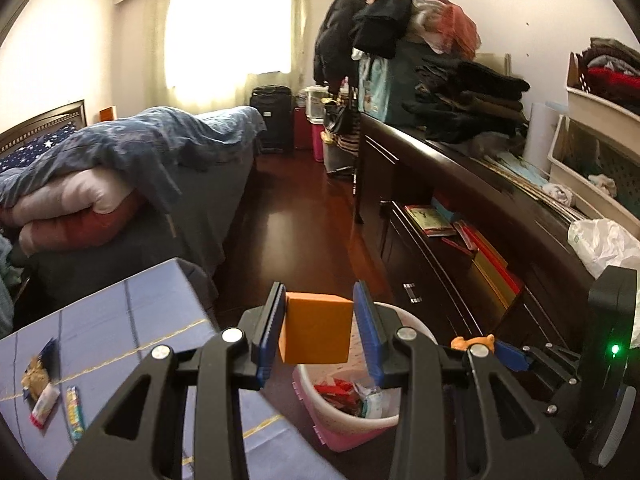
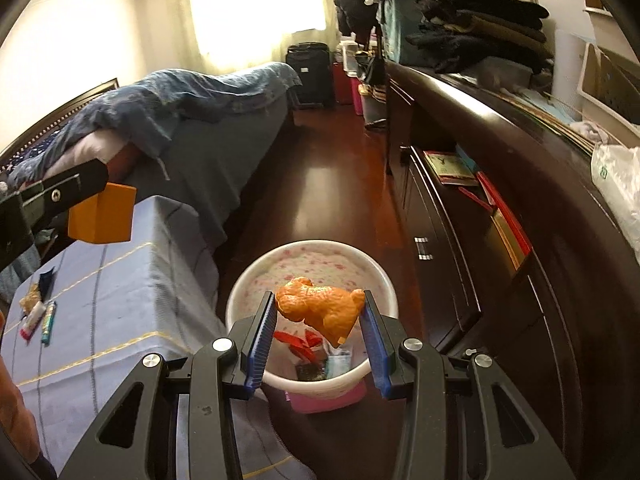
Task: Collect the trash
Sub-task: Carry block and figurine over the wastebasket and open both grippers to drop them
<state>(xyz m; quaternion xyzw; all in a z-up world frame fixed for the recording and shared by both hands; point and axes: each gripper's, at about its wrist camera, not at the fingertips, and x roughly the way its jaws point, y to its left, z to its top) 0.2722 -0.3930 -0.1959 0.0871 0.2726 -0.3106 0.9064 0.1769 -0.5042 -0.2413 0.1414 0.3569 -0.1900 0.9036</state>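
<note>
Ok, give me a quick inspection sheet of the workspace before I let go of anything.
Surface: blue cloth table, partly cleared.
Job's things: pink bin on the floor, wrappers inside; orange block; orange toy.
Clutter: snack packets lying on the table.
Grippers: left gripper shut on the block; right gripper shut on the toy, above the bin.
Cables: nothing seen.
Surroundings: bed, dark dresser piled with clothes, wooden floor.
</note>
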